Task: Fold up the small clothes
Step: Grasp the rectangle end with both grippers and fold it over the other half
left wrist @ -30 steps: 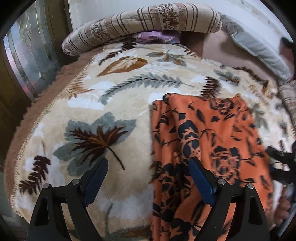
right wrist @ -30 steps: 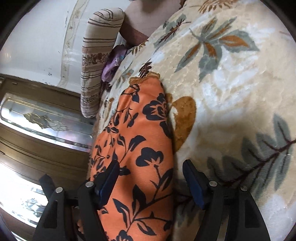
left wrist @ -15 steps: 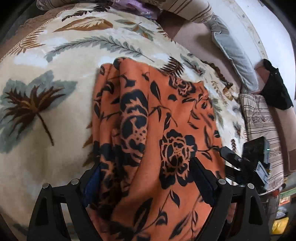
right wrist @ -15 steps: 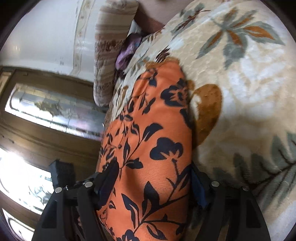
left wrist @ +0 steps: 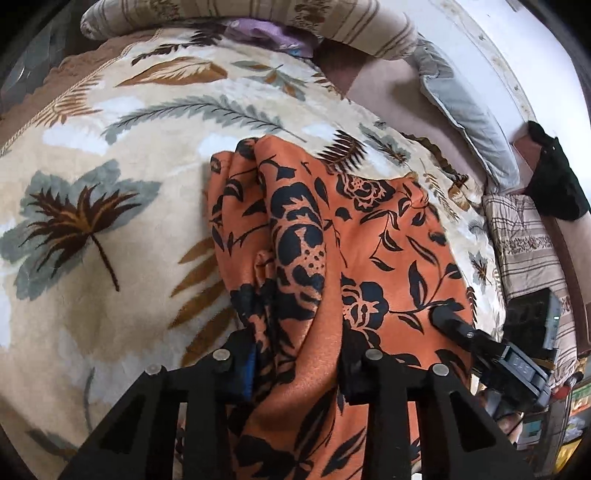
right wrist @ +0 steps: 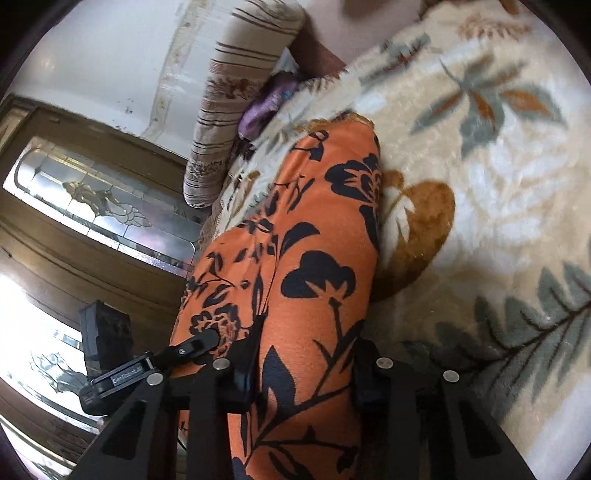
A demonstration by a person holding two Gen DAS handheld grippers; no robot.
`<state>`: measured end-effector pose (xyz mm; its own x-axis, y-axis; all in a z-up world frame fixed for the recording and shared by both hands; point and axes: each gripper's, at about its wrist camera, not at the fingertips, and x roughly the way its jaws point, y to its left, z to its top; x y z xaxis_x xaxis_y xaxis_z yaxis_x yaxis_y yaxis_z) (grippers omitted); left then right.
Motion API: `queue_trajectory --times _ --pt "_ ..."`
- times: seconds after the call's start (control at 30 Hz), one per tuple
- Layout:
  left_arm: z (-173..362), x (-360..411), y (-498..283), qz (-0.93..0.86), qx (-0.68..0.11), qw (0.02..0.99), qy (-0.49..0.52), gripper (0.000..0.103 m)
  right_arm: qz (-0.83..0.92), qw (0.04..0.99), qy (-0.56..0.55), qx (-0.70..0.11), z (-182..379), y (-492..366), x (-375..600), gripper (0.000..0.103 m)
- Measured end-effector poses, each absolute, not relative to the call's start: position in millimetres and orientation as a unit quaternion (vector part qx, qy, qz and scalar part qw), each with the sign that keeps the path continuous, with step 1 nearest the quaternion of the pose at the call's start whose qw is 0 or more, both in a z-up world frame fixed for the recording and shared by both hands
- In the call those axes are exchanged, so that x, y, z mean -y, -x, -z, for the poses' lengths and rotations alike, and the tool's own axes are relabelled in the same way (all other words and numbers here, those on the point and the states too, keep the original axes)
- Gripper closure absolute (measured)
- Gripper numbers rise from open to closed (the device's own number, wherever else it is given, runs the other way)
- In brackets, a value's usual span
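Orange fabric printed with black flowers, a small garment (left wrist: 354, 258), lies on the cream plush blanket with grey and brown leaves (left wrist: 110, 177) that covers the bed. It fills the lower middle of both wrist views. My left gripper (left wrist: 295, 365) has just been closing, and its fingers now pinch a gathered bunch of the near edge at the bottom centre of the left view. My right gripper (right wrist: 303, 369) has also just been closing and clamps the same near edge, cloth bulging between its pads.

By my reading the piece is already doubled lengthwise into a narrow strip, so the first fold looks done. What remains, I judge, is to carry this near end over to the far end and smooth it flat.

Its long axis runs from my fingers at the bottom of the frame up toward the striped beige bolster pillow (left wrist: 258, 18) at the top, the far end pointing that way.
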<state>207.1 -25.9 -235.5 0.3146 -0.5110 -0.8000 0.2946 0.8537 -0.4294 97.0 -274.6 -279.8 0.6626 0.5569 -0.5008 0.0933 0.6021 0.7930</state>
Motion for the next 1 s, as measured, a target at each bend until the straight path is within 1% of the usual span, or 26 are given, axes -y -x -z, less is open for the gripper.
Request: queue_trajectory --times 0.13,0.33,0.53,0.7,1.0 --pt "222.4 43.1 -192.1 0.273 -0.529 0.797 0.097 0.071 -0.129 0.83 -0.411 -0.354 252.6 -79.6 289.3 0.065" --pt "189.5 85.0 -163.5 0.311 -0.498 0.806 0.077 0.071 -0.108 0.85 -0.41 -0.312 218.0 -42.6 332.6 0.066" --pt "159.9 117.9 -138.4 0.335 -0.474 0.812 0.063 0.071 -0.097 0.866 -0.405 -0.278 195.9 -8.1 365.5 0.066" --pt "155.0 135.4 -132.0 0.334 -0.47 0.816 0.048 0.071 -0.092 0.863 -0.418 -0.268 198.1 6.1 380.2 0.066" --pt "178.5 154.3 -122.5 0.317 -0.49 0.812 0.019 0.072 -0.086 0.858 -0.416 -0.288 226.4 11.3 392.5 0.066"
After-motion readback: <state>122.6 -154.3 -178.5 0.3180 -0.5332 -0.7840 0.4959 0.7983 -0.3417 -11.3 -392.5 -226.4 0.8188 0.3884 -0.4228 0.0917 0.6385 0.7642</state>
